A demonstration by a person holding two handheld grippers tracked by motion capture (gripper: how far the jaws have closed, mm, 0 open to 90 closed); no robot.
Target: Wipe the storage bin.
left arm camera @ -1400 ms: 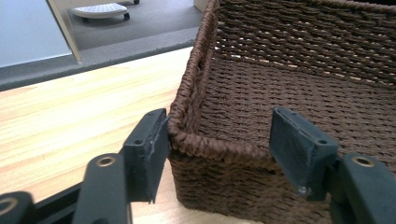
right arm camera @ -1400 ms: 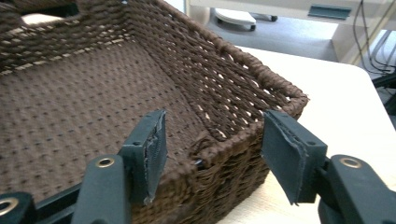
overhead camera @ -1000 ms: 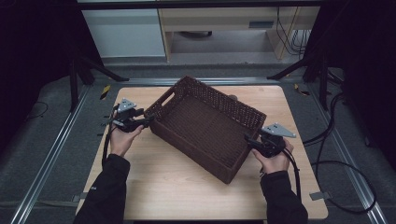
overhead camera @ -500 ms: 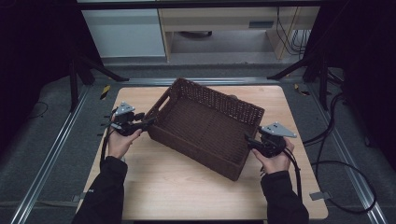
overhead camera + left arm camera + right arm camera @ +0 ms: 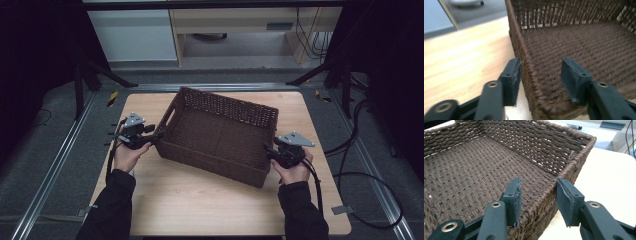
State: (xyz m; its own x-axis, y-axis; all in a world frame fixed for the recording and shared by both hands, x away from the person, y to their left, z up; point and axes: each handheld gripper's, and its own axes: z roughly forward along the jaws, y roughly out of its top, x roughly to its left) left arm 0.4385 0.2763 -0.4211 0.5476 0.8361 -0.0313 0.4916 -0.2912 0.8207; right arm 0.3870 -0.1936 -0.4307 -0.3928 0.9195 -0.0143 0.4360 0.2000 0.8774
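An empty dark brown wicker basket [image 5: 227, 106] sits skewed on the light wooden table [image 5: 200, 200]. My left gripper [image 5: 157, 136] is at the basket's left end wall; in the left gripper view it [image 5: 540, 75] stands open astride the basket rim [image 5: 524, 62], with one jaw outside against the weave and the other inside, apart from it. My right gripper [image 5: 268, 150] is at the right end wall near the front corner. It [image 5: 537, 192] is open too, straddling the rim [image 5: 564, 170] with one jaw inside and one outside.
A cut-out handle [image 5: 168, 116] pierces the basket's left end wall. Bare tabletop lies in front of the basket and along its back. Metal rails [image 5: 55, 165] run beside the table. Cables [image 5: 360, 175] trail on the floor to the right.
The basket has turned clockwise and settled flatter, its left end swinging away from me. Both hands followed it, the left moving forward and the right staying near the front right corner.
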